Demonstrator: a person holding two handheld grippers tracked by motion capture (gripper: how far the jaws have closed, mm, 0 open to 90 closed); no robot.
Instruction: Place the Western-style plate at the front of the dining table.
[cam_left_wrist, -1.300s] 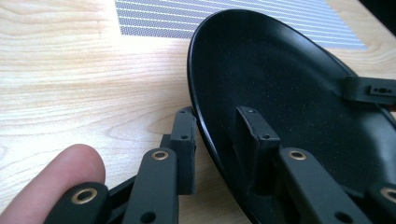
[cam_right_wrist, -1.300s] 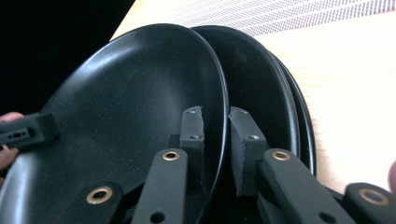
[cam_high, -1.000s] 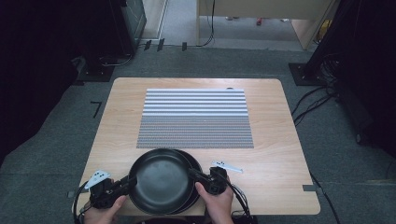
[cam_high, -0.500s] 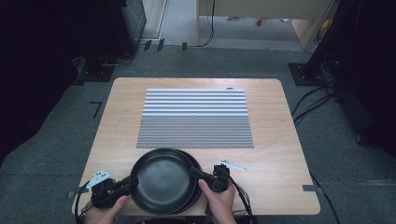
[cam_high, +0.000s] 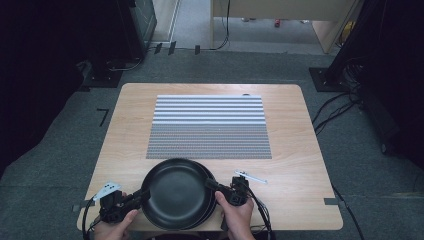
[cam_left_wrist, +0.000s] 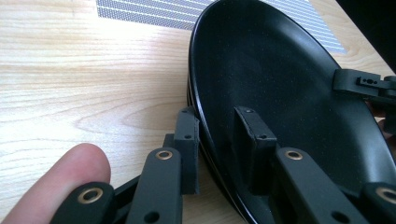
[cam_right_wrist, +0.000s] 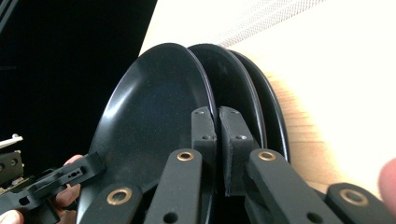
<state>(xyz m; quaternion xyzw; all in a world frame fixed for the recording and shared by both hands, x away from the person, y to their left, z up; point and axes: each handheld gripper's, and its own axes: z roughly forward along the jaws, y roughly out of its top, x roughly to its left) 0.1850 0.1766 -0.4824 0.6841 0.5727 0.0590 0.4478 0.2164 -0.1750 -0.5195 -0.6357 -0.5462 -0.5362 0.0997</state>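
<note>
Plainly glossy black round plates (cam_high: 177, 192)

No text, label, brand, number or sign can be read anywhere in these views. The black round plates (cam_high: 177, 200) and the pale wooden table (cam_high: 295, 170) carry no lettering.

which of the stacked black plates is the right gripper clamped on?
The top plate: the right gripper pinches its rim alone; the two plates under it sit outside the jaws.
</note>
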